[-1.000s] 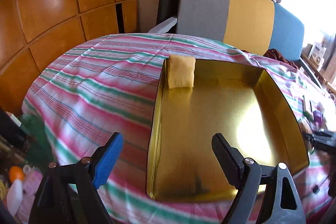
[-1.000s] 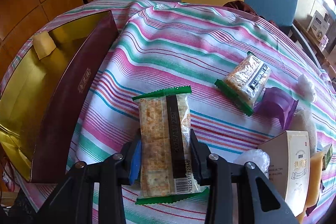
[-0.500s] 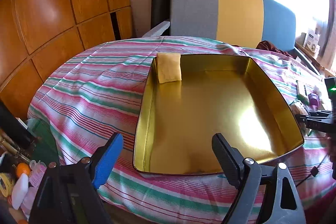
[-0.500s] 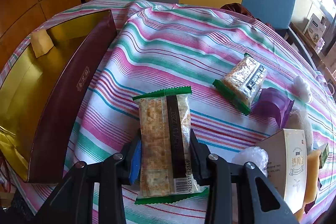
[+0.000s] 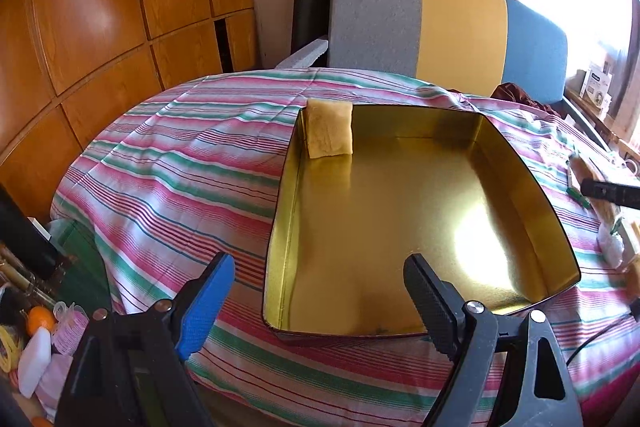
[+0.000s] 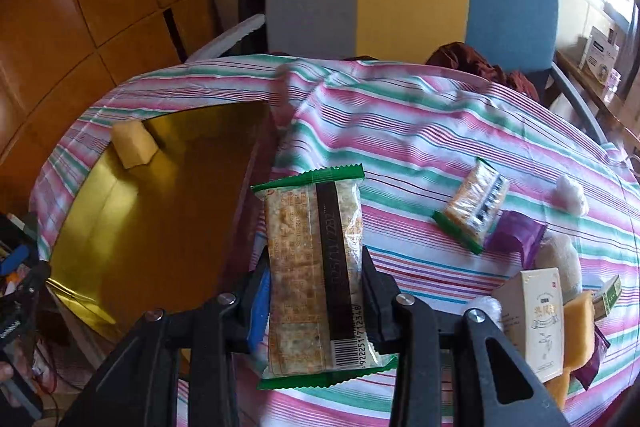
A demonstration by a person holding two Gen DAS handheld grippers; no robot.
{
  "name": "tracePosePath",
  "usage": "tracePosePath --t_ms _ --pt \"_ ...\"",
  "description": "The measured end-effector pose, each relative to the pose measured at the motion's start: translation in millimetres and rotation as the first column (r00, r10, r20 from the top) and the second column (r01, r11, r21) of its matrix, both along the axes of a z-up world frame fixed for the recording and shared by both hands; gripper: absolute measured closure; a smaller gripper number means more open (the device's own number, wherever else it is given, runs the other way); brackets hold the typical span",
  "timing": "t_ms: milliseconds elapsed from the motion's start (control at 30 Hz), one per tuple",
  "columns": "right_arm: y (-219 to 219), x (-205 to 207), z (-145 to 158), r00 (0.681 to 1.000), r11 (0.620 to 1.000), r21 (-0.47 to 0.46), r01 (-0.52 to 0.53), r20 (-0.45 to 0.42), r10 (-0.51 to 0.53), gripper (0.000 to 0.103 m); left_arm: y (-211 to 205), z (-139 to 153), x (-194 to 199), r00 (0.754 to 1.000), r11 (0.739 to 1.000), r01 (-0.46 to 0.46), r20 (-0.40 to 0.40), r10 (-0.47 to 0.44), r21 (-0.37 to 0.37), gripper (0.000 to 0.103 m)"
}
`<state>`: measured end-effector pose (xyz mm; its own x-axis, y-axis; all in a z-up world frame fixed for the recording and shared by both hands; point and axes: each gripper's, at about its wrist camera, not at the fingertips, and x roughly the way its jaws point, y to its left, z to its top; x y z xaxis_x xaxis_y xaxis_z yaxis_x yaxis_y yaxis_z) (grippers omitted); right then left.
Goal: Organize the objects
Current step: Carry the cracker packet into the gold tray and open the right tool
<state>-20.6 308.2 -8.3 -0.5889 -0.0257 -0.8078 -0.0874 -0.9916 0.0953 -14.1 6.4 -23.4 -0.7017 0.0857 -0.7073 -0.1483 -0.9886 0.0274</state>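
The right hand-held gripper (image 6: 316, 301), pinching the cracker pack (image 6: 314, 275), now holds it lifted off the surface (image 6: 420, 131) beside the tin (image 6: 160, 211), while the left hand-held gripper (image 5: 316, 301) stays spread.

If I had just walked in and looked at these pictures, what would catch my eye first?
Probably the big shiny gold tin lying open on the striped tablecloth, with one yellow sponge-like block in its far left corner. Next, the green-edged cracker packet clamped in the right gripper, just right of the tin.

Cracker packet (image 6: 316, 267) barcode reads, perhaps, "6922251712348".
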Motion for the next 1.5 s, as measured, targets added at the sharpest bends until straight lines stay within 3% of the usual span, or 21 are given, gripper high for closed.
tracePosePath --t_ms 267,500,967,1100,1167,1233,1300,1500 --pt "-78.1 -28.3 -6.0 0.985 0.984 -0.072 -0.164 0.039 0.167 0.065 -19.0 -5.4 -3.3 0.999 0.999 -0.038 0.012 0.038 0.0 0.015" --pt "-127.3 -55.5 -24.6 0.967 0.965 -0.141 -0.221 0.1 0.236 0.065 -34.5 -7.4 -5.4 0.998 0.998 -0.066 0.02 0.066 -0.006 0.015" --pt "-185.9 -130.5 -53.7 0.964 0.968 -0.222 -0.114 0.209 0.161 0.065 -64.0 -14.6 -13.1 0.99 0.99 -0.133 0.053 0.131 0.039 0.013" --pt "-196.1 -149.7 -61.2 0.965 0.954 -0.296 -0.05 0.231 0.123 0.063 -73.0 -16.1 -16.8 0.986 0.985 -0.16 0.066 0.155 0.064 0.013" --pt "-197.9 -156.3 -65.8 0.965 0.917 -0.399 -0.028 0.23 0.13 0.056 -77.6 -15.1 -17.8 0.984 0.982 -0.171 0.066 0.167 0.074 0.013" --pt "-198.8 -157.2 -69.2 0.962 0.881 -0.473 -0.02 0.23 0.145 0.055 -81.9 -14.4 -18.5 0.982 0.979 -0.184 0.066 0.179 0.083 0.013" --pt "-198.7 -152.8 -67.8 0.965 0.872 -0.489 -0.036 0.209 0.157 0.055 -84.5 -15.0 -19.4 0.98 0.977 -0.192 0.07 0.186 0.091 0.013" --pt "-191.7 -130.0 -59.8 0.967 0.894 -0.438 -0.093 0.175 0.186 0.054 -83.0 -14.9 -17.9 0.981 0.979 -0.188 0.066 0.182 0.083 0.013"
